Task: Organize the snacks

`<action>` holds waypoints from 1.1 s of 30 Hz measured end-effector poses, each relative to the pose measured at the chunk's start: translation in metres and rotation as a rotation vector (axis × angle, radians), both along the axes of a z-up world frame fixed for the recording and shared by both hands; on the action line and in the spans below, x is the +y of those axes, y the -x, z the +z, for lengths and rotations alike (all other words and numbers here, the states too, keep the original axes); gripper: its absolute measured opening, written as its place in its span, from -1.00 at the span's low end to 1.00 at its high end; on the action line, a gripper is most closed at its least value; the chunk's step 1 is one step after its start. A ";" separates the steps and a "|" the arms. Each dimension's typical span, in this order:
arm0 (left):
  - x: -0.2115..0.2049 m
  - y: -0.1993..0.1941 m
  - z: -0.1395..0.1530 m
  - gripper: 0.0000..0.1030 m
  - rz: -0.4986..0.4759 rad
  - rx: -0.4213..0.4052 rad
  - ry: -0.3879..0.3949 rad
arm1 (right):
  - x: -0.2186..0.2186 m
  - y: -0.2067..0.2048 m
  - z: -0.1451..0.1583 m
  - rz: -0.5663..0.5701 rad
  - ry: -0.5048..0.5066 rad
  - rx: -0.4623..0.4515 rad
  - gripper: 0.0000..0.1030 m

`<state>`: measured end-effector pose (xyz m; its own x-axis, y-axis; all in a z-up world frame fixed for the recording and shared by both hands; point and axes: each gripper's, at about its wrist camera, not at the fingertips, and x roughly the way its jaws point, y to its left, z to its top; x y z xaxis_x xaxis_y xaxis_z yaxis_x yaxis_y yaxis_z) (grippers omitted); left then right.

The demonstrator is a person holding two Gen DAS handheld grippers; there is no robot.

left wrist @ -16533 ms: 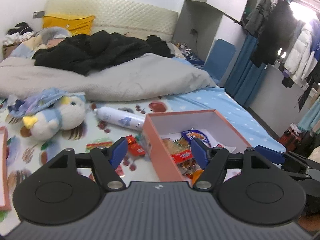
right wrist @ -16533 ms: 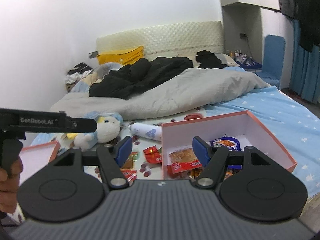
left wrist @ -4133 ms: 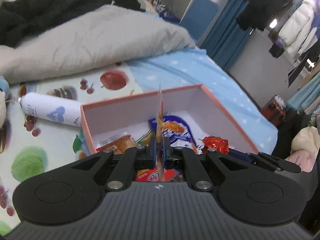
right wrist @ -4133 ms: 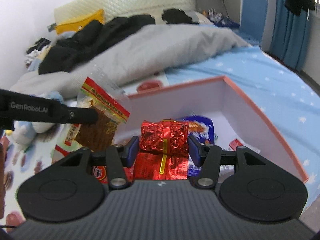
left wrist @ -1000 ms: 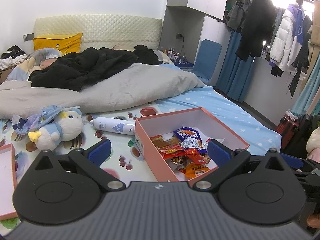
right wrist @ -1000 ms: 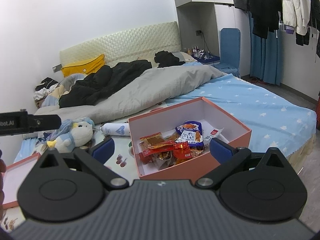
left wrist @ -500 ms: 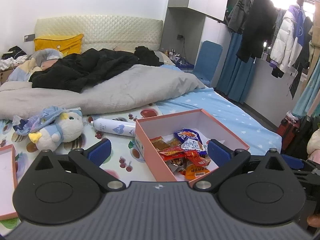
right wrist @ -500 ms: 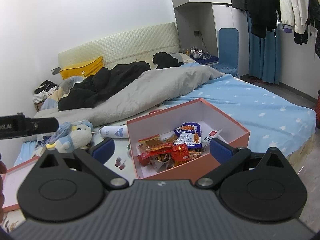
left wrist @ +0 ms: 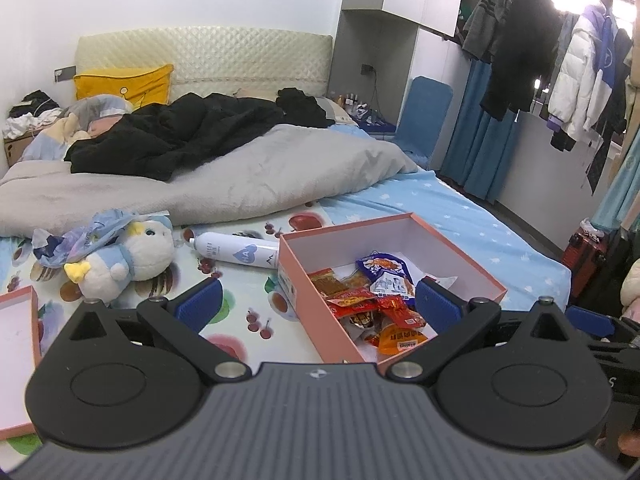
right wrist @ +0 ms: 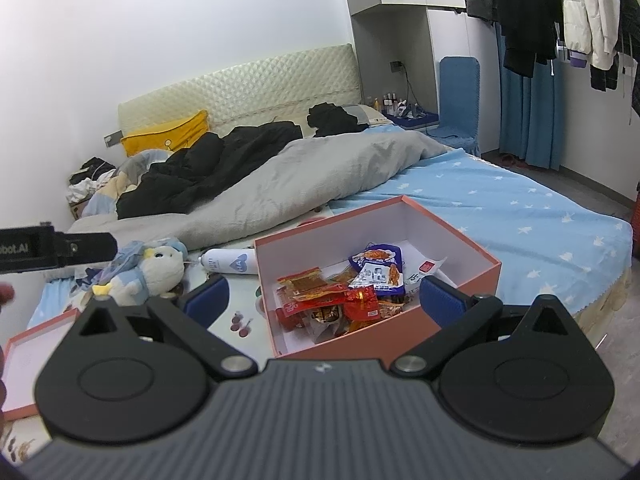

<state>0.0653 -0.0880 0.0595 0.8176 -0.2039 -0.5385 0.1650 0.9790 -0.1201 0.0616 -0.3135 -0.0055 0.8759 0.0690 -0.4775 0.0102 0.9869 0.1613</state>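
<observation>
Both claws have drawn back from the pink box (right wrist: pixel 460 280), left claw (left wrist: pixel 318 304) and right claw (right wrist: pixel 324 294) spread empty.

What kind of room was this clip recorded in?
A lived-in bedroom, it seems: a bed with a padded headboard and rumpled grey duvet, coats on a rail, and a plush toy beside the snack box.

The near end of the box (left wrist: pixel 297 272) is hidden behind the gripper body. The lid (left wrist: pixel 16 344) is cut off by the left edge. Print on the snack packets (right wrist: pixel 340 292) cannot be read; lower packets are buried.
</observation>
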 end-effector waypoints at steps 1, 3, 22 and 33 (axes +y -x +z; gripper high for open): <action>0.000 0.000 0.000 1.00 -0.004 0.002 0.003 | 0.000 0.000 0.000 0.001 -0.002 0.001 1.00; -0.001 0.000 -0.001 1.00 -0.008 0.004 0.005 | 0.000 -0.001 0.000 0.000 -0.006 0.005 1.00; 0.002 -0.001 -0.003 1.00 -0.005 0.016 0.014 | 0.000 -0.001 -0.001 -0.003 -0.007 0.004 1.00; 0.004 -0.001 -0.003 1.00 -0.002 0.019 0.016 | 0.000 0.000 -0.001 -0.003 -0.007 0.005 1.00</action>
<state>0.0663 -0.0844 0.0561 0.8071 -0.2142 -0.5502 0.1644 0.9766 -0.1389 0.0618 -0.3133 -0.0061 0.8738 0.0692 -0.4813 0.0143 0.9857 0.1678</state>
